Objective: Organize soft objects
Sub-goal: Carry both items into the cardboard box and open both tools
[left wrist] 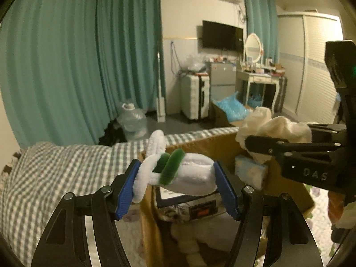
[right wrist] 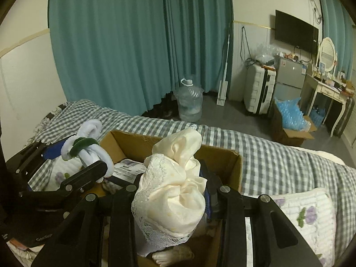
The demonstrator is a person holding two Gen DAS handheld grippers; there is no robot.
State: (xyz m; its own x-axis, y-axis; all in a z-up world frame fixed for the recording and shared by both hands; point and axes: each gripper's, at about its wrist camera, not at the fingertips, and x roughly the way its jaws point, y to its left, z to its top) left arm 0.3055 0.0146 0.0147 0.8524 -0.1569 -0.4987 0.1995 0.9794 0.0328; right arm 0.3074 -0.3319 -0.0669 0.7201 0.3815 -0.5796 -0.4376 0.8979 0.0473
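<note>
My left gripper (left wrist: pixel 178 175) is shut on a white plush toy (left wrist: pixel 193 175) with fuzzy white loops and green bands, held over the open cardboard box (left wrist: pixel 200 146) on the bed. The toy also shows in the right wrist view (right wrist: pixel 89 149), at the left. My right gripper (right wrist: pixel 171 191) is shut on a bundled cream lace cloth (right wrist: pixel 175 191), held above the same box (right wrist: pixel 224 158). In the left wrist view the cloth (left wrist: pixel 273 129) and right gripper (left wrist: pixel 296 146) sit at the right, over the box's far side.
The box holds a tissue pack (left wrist: pixel 249 169), papers (right wrist: pixel 126 166) and other items. A grey checked blanket (right wrist: pixel 278 155) covers the bed, with a floral pillow (right wrist: pixel 307 218) at right. Beyond lie teal curtains (right wrist: pixel 133 44), a water jug (right wrist: pixel 189 100), suitcase (right wrist: pixel 258 89) and dresser.
</note>
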